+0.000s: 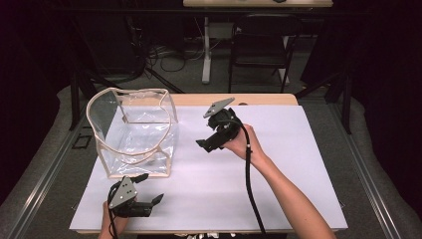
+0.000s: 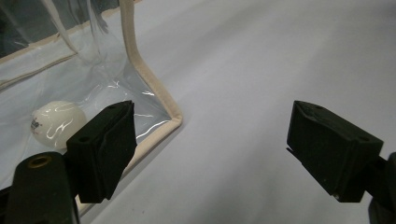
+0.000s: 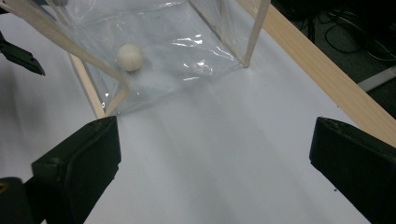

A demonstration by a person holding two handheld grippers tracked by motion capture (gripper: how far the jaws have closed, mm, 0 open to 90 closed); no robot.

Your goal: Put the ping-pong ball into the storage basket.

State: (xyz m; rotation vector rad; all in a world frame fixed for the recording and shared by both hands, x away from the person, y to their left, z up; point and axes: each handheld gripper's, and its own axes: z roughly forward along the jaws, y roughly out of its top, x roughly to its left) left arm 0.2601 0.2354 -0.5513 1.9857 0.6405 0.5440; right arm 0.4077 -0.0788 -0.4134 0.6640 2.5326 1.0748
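A clear plastic box-shaped bag (image 1: 134, 130) with beige trim stands open on the left of the white sheet. A white ball (image 2: 58, 123) lies inside it near a bottom corner, and the ball (image 3: 130, 57) rests on the bag's floor in the right gripper view. My left gripper (image 1: 152, 187) is open just in front of the bag's near corner (image 2: 175, 119), with nothing between its jaws. My right gripper (image 1: 205, 145) hovers to the right of the bag, pointed towards it, wide open and empty.
A white sheet (image 1: 278, 164) covers the table, with a wooden table edge (image 3: 327, 74) beyond it. A black chair (image 1: 261, 42) and floor cables (image 1: 169, 57) lie behind the table. The right gripper's cable (image 1: 251, 189) trails over the sheet.
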